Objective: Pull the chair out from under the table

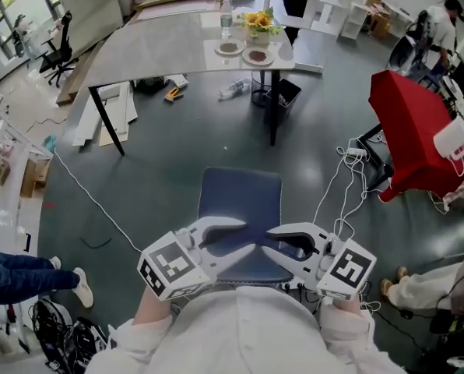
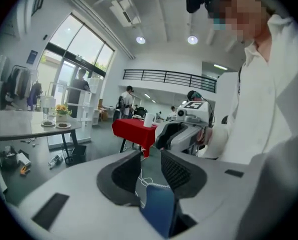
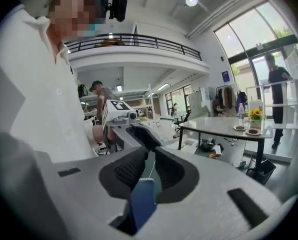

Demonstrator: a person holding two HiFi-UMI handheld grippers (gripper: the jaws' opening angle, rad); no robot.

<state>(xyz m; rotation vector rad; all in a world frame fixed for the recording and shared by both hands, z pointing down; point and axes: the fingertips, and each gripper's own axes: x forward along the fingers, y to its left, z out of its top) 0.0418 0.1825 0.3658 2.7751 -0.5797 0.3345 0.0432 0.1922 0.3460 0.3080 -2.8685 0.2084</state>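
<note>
Blue padded chair [image 1: 240,209] stands on the floor well clear of the grey-topped table with black legs [image 1: 162,45], just in front of me. I judge the pull-out done. Left gripper [image 1: 249,234] and right gripper [image 1: 265,240] hover above its near edge, tips nearly meeting. Fingers of both are parted and grasp nothing; only floor and a strip of blue show in each gap. Risks: the tips knock together if either hand drifts inward. Any further dragging could catch the white cables [image 1: 337,201] lying beside the chair on my right and tug whatever they feed.
</note>
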